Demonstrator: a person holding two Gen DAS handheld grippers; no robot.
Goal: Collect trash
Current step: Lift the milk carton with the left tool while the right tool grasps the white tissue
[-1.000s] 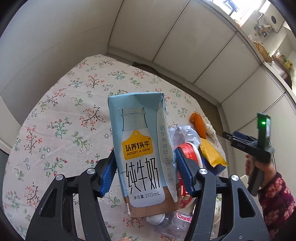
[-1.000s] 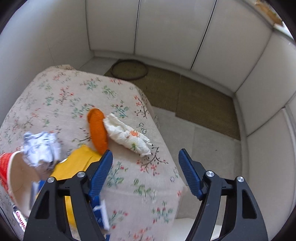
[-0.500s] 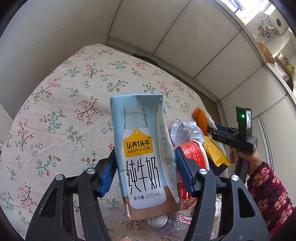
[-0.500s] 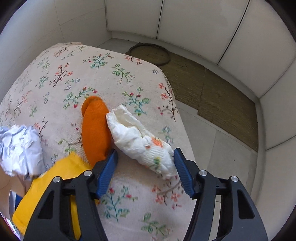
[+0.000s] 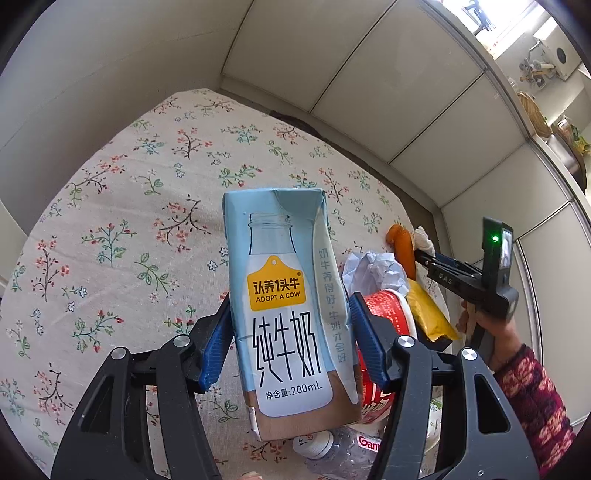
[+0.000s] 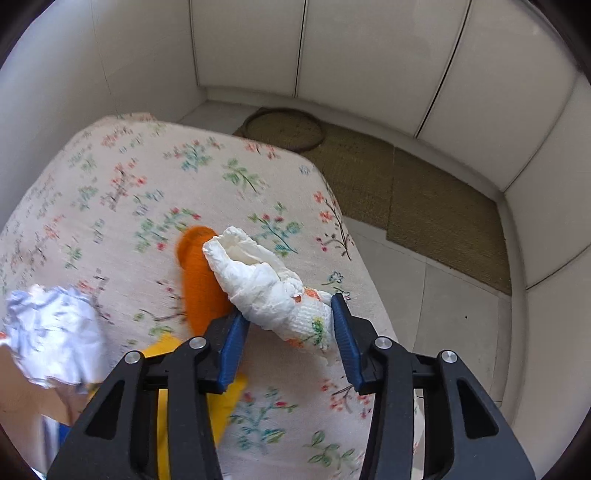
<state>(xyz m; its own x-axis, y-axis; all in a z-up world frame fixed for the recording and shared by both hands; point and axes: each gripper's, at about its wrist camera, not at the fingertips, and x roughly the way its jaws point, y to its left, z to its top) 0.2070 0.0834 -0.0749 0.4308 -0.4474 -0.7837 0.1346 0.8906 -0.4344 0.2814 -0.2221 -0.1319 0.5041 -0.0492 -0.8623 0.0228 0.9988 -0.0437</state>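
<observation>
Floral-clothed counter (image 5: 110, 206), white panelled cabinet walls (image 6: 369, 48), pale tiled floor (image 6: 454, 306), woven mats (image 6: 436, 206), bright window (image 5: 495, 18) upper right

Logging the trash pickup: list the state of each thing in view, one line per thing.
milk carton: upright, clamped in the left gripper, off the table.
crumpled tissue: between the right gripper fingers, jaws closing on it.
orange piece: lying on the tablecloth, touching the tissue.
foil ball: crumpled, in the red cup.
yellow wrapper: lying flat beside the cup.
plastic bottle: capped, on its side.
</observation>
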